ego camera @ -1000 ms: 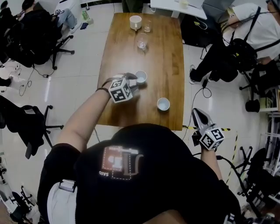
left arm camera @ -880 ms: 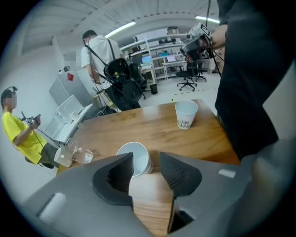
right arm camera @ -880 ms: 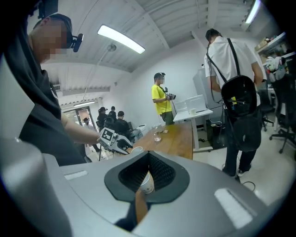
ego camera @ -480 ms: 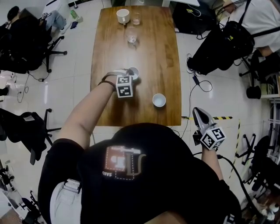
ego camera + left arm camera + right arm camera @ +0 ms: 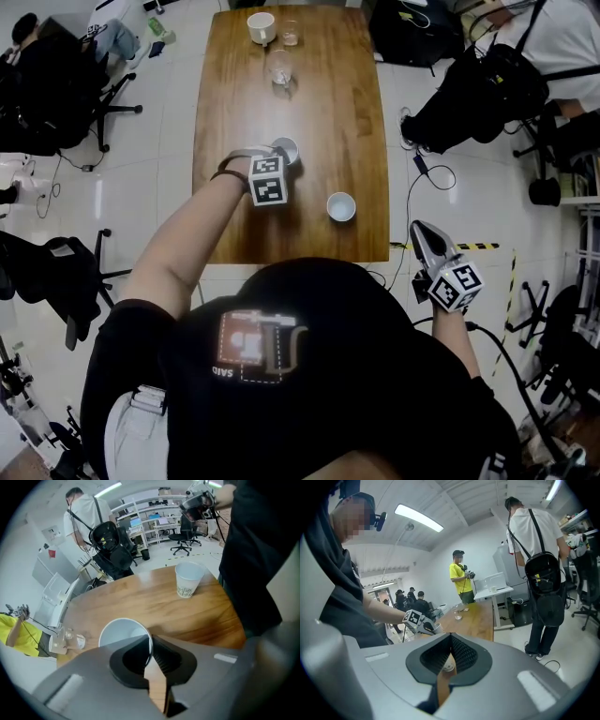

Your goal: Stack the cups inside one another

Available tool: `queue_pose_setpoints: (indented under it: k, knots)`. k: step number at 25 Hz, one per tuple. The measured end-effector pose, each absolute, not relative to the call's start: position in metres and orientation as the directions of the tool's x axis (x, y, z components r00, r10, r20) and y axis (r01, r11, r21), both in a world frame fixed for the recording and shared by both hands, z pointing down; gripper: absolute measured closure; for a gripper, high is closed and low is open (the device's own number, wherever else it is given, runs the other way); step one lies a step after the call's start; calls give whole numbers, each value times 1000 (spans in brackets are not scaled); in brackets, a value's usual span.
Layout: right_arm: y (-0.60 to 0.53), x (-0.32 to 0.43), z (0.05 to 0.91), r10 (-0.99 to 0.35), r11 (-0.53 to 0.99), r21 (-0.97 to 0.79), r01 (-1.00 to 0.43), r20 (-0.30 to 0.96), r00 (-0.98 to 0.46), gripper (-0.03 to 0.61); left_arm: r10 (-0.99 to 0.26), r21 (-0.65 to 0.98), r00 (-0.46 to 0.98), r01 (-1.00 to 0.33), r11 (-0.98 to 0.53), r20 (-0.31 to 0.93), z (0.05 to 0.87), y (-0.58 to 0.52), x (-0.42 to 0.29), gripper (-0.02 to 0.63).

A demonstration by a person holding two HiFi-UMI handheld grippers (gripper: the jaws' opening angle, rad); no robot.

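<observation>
Currently the left gripper [image 5: 278, 152] points steeply down over the wooden table [image 5: 328, 112], near the table's middle and slightly toward its left edge as the head view shows it. Its jaws are closing on the wall of a white paper cup [image 5: 123, 631]. The left gripper view shows the thin rim running between the two pads, one pad inside the cup and one outside, with both pads pressing on the wall. This cup is upright with its mouth up. A second paper cup [image 5: 341, 206], white with a printed mark on its side, stands upright on the table nearer the person and toward the right edge, well apart from the first cup and touched by neither tool. The right gripper [image 5: 424, 242] is held off the table, beyond its near right corner and beside the person's body. The right gripper view shows its jaws closed tip to tip, with nothing gripped between them. At the far end of the table stand a white mug [image 5: 262, 27], a small clear glass [image 5: 290, 34] just beside it, and a larger clear glass [image 5: 279, 67] somewhat nearer.
</observation>
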State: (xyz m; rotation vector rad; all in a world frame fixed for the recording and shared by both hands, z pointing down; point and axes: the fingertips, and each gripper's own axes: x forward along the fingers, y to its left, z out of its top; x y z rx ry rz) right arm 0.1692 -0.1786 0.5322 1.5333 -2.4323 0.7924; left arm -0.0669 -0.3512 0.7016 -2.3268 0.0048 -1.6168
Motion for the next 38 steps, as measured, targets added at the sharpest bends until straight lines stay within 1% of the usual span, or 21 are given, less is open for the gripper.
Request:
queue_pose_setpoints:
  k: [3,5,8,11,14,18,22,26,27,31,35,37,38]
  knots:
    - [-184,164,528,-793,350,-345,-871,386,-472,565,-173,-260,422,156,-953,890,666,-339,-59,597]
    - [-187,162,524,-794,364,-341,-867,373,-480,565,-162,-267,464,169,-949,871,636,-327,-49,597]
    - [-190,157,518,-798,380,-336,-862,352,-489,565,-112,-263,523,224,-938,845,591,-299,-29,597]
    - [-189,154,514,-806,388,-333,-860,331,-491,565,-49,-255,555,301,-919,830,563,-267,-7,597]
    - [-183,155,513,-804,391,-333,-858,330,-494,565,8,-242,536,394,-887,844,560,-238,11,597]
    - [-175,164,514,-819,368,-338,-866,324,-474,565,58,-210,457,513,-832,888,580,-210,20,597]
    - [-165,172,518,-822,352,-337,-873,335,-461,565,71,-175,406,537,-825,911,607,-202,28,595]
    - [-156,181,523,-823,331,-346,-878,349,-448,565,36,-176,385,503,-846,922,640,-207,40,594]
    - [-155,182,523,-826,326,-347,-879,348,-443,565,28,-180,388,489,-853,921,646,-209,41,581]
    - [-156,185,520,-828,324,-349,-879,344,-442,565,26,-179,446,410,-894,895,643,-212,45,554]
    - [-165,180,517,-821,348,-350,-870,334,-463,565,-9,-202,592,261,-944,806,605,-223,49,552]
    - [-173,172,514,-818,368,-349,-862,318,-478,565,-57,-209,678,145,-967,733,577,-234,42,552]
    - [-177,168,512,-815,382,-347,-857,311,-489,565,-94,-202,718,65,-977,689,562,-242,34,552]
